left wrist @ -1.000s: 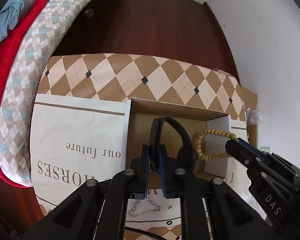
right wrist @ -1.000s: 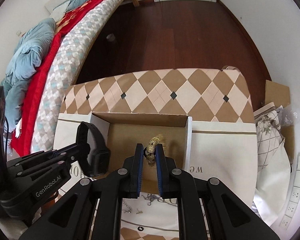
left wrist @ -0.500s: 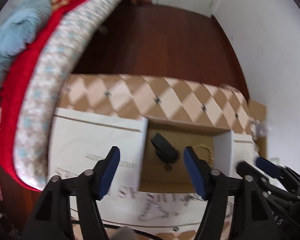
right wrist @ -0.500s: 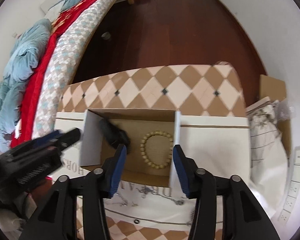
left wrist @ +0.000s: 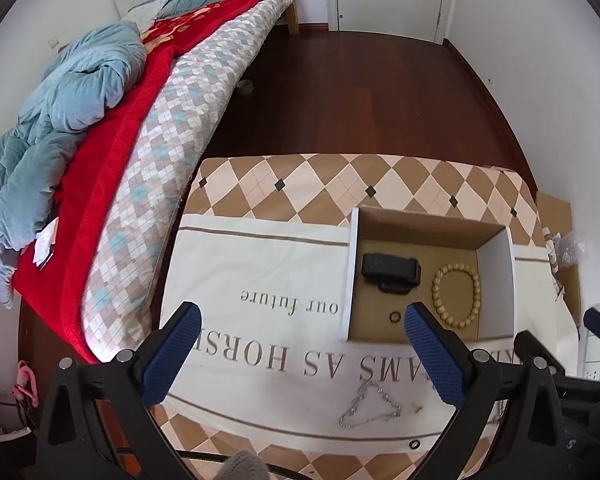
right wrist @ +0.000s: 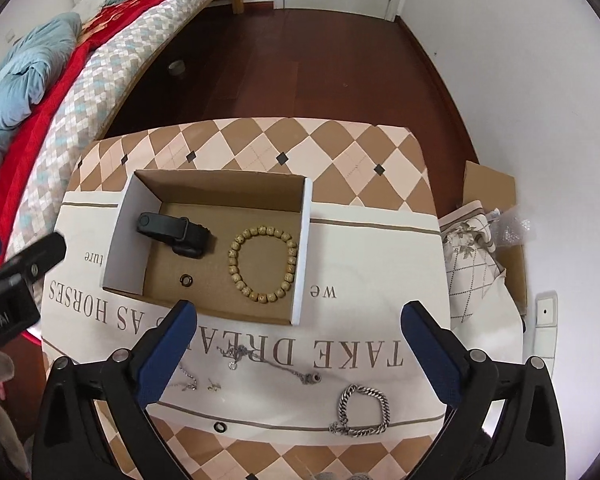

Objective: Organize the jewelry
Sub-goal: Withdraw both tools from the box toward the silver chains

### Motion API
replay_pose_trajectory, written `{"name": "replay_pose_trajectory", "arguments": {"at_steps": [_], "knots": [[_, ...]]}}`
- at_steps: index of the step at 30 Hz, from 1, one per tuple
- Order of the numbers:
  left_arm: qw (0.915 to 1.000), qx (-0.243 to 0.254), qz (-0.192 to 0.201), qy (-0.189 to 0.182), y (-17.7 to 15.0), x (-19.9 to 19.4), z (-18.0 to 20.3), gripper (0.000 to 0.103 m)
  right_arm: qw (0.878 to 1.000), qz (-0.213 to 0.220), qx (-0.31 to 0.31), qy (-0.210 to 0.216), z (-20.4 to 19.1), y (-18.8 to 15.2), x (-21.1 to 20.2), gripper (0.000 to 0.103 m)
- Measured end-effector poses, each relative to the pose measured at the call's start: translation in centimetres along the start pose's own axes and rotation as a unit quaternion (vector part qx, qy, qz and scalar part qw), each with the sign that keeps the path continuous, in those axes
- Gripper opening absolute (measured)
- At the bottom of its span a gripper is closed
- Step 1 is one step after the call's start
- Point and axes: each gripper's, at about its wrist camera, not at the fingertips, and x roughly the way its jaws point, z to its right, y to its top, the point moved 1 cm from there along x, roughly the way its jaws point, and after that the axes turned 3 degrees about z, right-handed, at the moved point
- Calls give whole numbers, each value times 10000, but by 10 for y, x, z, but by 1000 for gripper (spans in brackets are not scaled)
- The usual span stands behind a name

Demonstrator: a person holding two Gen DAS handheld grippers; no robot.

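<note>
Brown cardboard lines the open box [right wrist: 216,184] near the far edge of the cream cloth [right wrist: 380,256], and it now holds two more pieces: a black watch [right wrist: 174,234] at its left side and a bead bracelet [right wrist: 263,265] at its right, with a small dark ring [right wrist: 187,279] lying between them toward the near wall. A second ago the left gripper [left wrist: 300,356] was clamped on the watch and the right gripper [right wrist: 298,354] on the bracelet over the box; both have since let go, their jaws opening wide with nothing between them, and pulled back toward the near edge. That likely closes one round of the sorting.

More remains on the cloth along its near edge: a silver link bracelet [right wrist: 360,412] toward the right corner, a thin chain [right wrist: 276,368] at the middle, and small pale studs [right wrist: 214,386] beside the right gripper's left finger. In the left view a tangled silver chain [left wrist: 370,406] lies between the fingers.

The studs and a dark eyelet-like ring [right wrist: 220,426] at the cloth's hem are too small to identify. The right gripper's left finger covers part of the chain, and the cloth's lettering is cut off by the box and fingers.
</note>
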Motion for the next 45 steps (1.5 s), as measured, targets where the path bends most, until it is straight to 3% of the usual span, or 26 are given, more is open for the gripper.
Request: {"name": "replay_pose_trajectory", "arguments": {"at_steps": [9,32,39,42,45], "knots": [[9993,8,375,87,-21,-42,-9,103,9994,303,165,96,1,-18,-39,103],[9925,-11,1210,-191,-73,-159,-32,103,9897,1419,164,32,-10,-70,-172,103],[9891,-87,1463,-164,-84,-181,-40,103,9856,1671,249,36,-12,-86,-195,103],[9862,-108,1648,77,-90,-182,-40,103,9813,1866,371,286,-7,-98,-198,103],[9856,-178,1681,25,-99,-170,-40,103,9811,1795,570,447,3,-112,-183,103]]}}
